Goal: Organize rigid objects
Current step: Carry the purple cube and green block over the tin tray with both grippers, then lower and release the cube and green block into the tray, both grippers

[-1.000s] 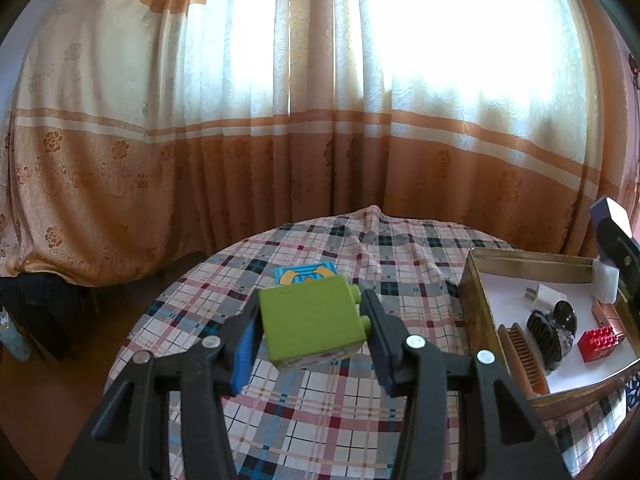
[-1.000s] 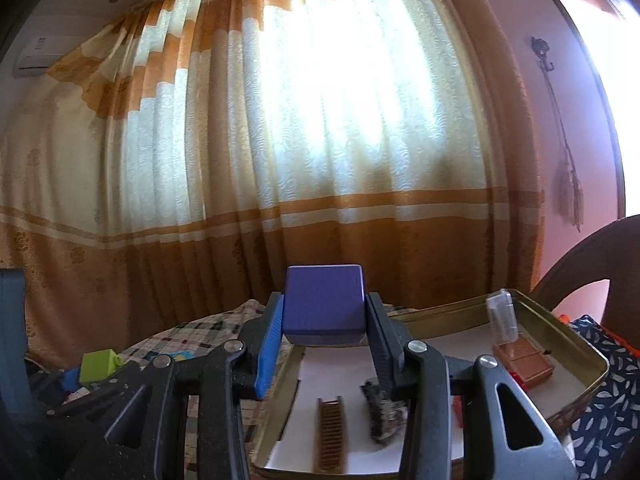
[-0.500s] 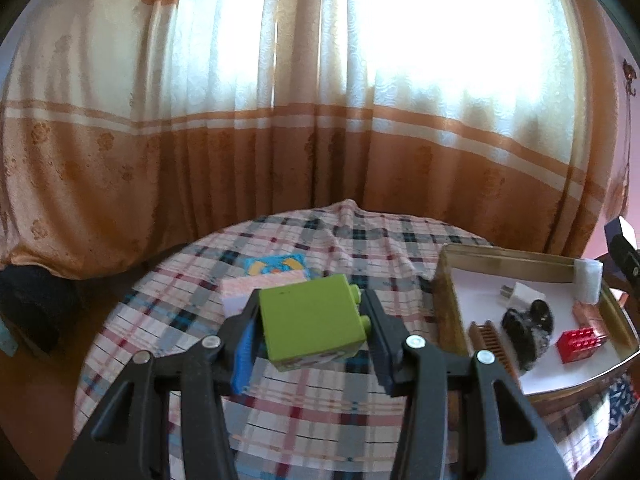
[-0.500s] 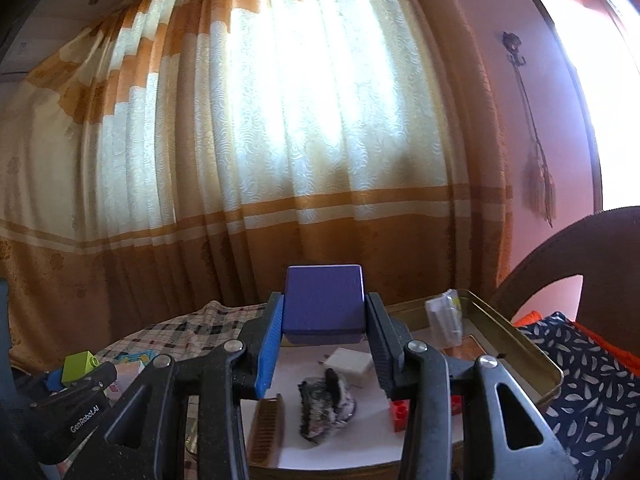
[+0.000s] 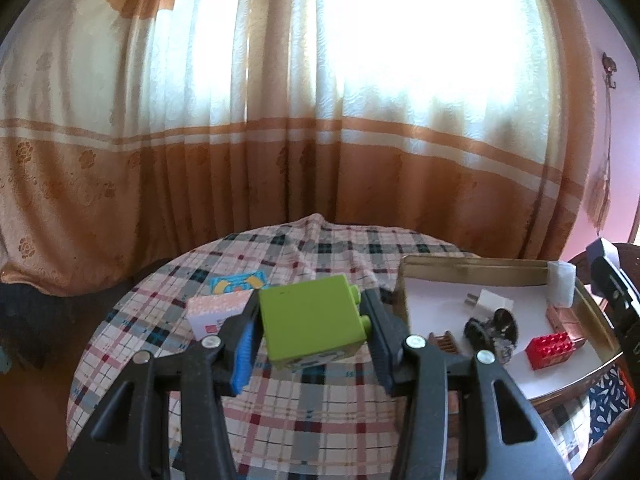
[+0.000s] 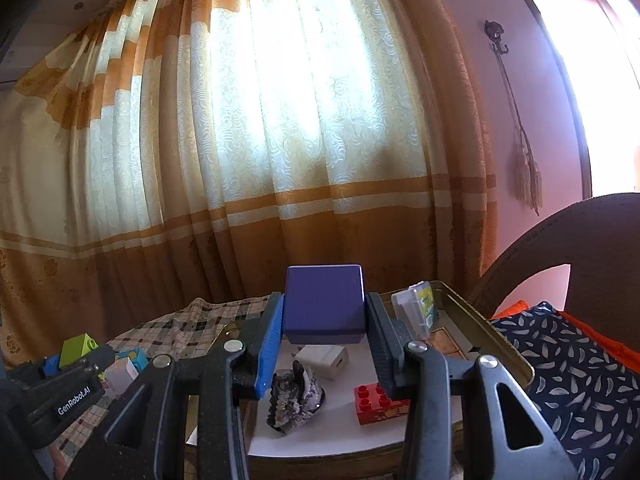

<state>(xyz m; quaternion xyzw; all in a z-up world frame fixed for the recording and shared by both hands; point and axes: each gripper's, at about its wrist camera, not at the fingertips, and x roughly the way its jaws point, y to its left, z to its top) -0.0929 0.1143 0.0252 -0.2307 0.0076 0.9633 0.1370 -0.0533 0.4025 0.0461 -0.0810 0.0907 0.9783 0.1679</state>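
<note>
The purple square box with a textured lid point(image 6: 324, 304) sits pinched between the jaws of the right gripper point(image 6: 324, 340), at the centre of the right wrist view, hanging over the gold-rimmed metal tray with a white liner point(image 6: 508, 360). Directly below it in that frame lie a white plug adapter point(image 6: 322, 360), a dark speckled hair claw point(image 6: 294, 398) and a red studded toy brick point(image 6: 376, 398). To set the box down well, it looks best to aim for bare liner, which seems to lie at the lower edge of the tray in this view, and to lower it flat before releasing so it does not tip onto the claw.

The lime-green studded toy block point(image 5: 312, 322) is clamped between the jaws of the left gripper point(image 5: 312, 344), mid-frame in the left wrist view, above the plaid-clothed round worktop point(image 5: 320, 420) and left of the tray point(image 5: 472, 266). It probably goes in second; holding it clear until the right gripper leaves would avoid a collision over the tray.

Behind the block, on the cloth, a pale pink and white carton point(image 5: 212, 312) and a blue and yellow card point(image 5: 238, 282) remain outside the tray.
</note>
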